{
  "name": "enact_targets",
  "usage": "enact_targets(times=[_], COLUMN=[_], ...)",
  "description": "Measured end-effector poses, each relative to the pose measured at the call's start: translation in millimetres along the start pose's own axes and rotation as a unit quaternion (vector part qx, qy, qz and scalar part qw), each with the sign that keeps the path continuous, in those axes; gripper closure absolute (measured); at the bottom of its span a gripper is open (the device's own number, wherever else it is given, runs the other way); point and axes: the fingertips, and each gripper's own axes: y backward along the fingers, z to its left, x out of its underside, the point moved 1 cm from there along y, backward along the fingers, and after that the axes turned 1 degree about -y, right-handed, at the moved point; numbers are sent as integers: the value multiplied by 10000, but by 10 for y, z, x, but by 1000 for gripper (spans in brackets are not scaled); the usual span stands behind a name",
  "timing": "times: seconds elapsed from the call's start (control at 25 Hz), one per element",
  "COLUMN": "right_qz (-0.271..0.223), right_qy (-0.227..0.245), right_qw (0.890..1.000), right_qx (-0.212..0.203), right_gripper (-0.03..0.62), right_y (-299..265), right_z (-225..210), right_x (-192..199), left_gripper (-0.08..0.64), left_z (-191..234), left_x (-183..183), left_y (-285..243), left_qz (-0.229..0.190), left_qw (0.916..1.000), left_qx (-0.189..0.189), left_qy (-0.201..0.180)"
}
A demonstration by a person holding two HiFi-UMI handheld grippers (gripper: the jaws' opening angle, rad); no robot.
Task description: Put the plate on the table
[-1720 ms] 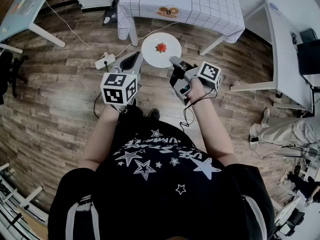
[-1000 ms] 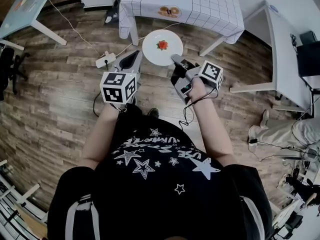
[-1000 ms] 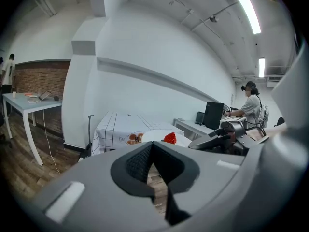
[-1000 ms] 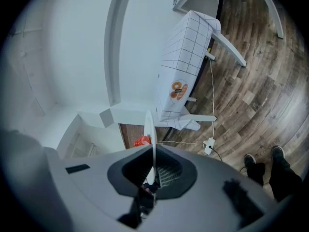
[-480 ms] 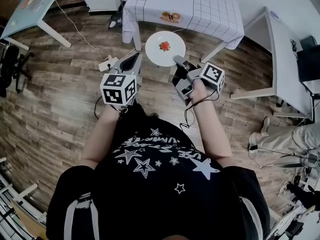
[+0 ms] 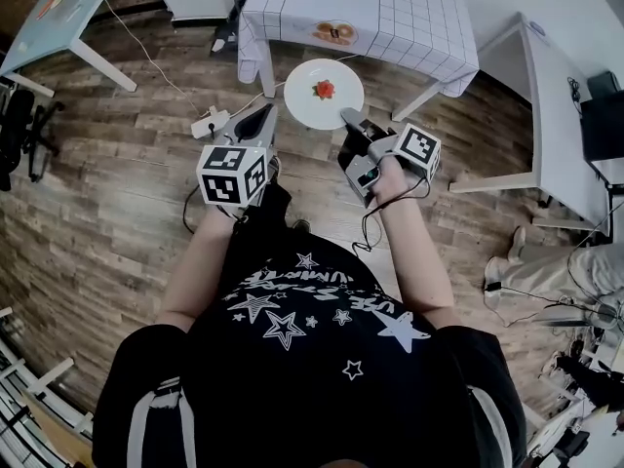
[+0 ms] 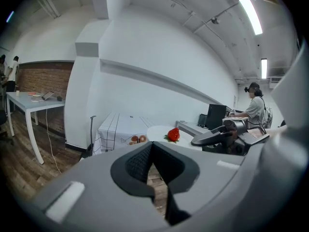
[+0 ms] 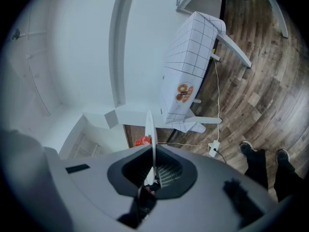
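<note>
**A:** Where is the plate?

**B:** The white plate (image 6: pixel 324 94) is not on the table (image 6: pixel 390 8). It hangs in the air just short of the table's near edge, over the wooden floor (image 6: pixel 117 193). A strawberry (image 6: pixel 325 89) sits on its middle.

**A:** What holds it?

**B:** The right gripper (image 6: pixel 347 117). Its jaws are clamped on the plate's rim, on the side away from the table. In the right gripper view the rim runs edge-on between the pads.

**A:** And the other one?

**B:** The left gripper (image 6: pixel 261 115) is also on the near side of the table, just beside the plate and not touching it. Its jaws are pressed together with nothing between them.

**A:** Anything else around the table?

**B:** A checked cloth (image 6: pixel 419 18) drapes it, and a white power strip (image 6: pixel 210 122) lies on the floor near its left front leg.
</note>
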Motion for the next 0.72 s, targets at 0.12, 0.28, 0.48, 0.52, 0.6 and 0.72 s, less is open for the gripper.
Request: enact_targets(times=[0.12, 0.28, 0.48, 0.52, 0.6, 0.72], right_qz=[-99, -190, -288, -293, -303, -330], right_qy=[-5, -53, -93, -89, -80, -95], right_qw=[9999, 9997, 9994, 9993, 9993, 9991], right_qx=[41, 148, 193, 204, 225, 229], right_gripper=[572, 572, 572, 572, 572, 572], right_y=[-57, -86, -219, -259, -340, -493], right_z=[46, 17, -17, -15, -16, -8], right_x=[-49, -173, -350, -392, -482, -646], left_gripper=[551, 551, 551, 551, 551, 551], left_z=[77, 152, 266, 295, 346, 431], left_x=[-32, -109, -143, -163, -207, -303], left_y=[-67, -194, -423, -489, -627, -859], left_qz=[2, -43, 31, 38, 50, 61], left_qw=[10000, 10000, 9999, 9999, 9998, 9996], left_qx=[-1, 22, 125, 148, 194, 265], left_qy=[30, 19, 53, 66, 85, 50])
